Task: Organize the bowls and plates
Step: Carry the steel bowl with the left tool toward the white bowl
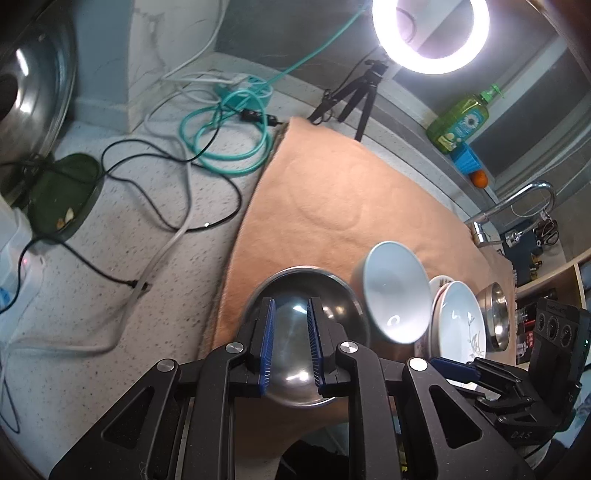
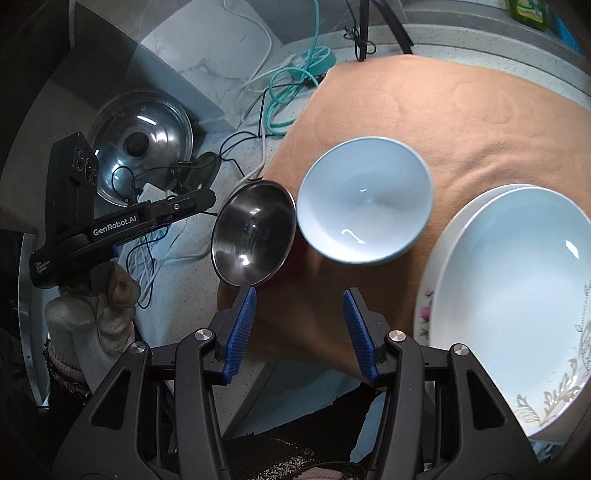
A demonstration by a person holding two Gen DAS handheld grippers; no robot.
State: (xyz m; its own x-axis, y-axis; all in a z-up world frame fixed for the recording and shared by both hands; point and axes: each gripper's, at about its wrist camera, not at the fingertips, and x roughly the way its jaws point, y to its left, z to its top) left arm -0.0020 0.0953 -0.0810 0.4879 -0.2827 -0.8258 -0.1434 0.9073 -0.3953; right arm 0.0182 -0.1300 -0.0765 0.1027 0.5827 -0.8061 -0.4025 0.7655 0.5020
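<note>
A steel bowl (image 1: 343, 310) (image 2: 255, 232) sits at the left edge of the tan cloth (image 1: 332, 184) (image 2: 461, 110). My left gripper (image 1: 291, 301) (image 2: 210, 197) hovers right over it, shut to a narrow slit with nothing between the pads. A light blue bowl (image 1: 395, 291) (image 2: 364, 199) stands beside the steel one. Right of it lies a stack of plates (image 1: 458, 314) (image 2: 517, 280), pale blue on top of a floral one. My right gripper (image 2: 299, 328) (image 1: 469, 369) is open and empty above the cloth's near edge, in front of both bowls.
A second steel bowl (image 1: 495, 317) lies beyond the plates. Cables (image 1: 225, 129), a green dish (image 1: 59, 195) and a pot lid (image 2: 144, 144) crowd the speckled counter left of the cloth. A ring light (image 1: 430, 35), soap bottle (image 1: 461, 118) and faucet (image 1: 517, 199) line the back.
</note>
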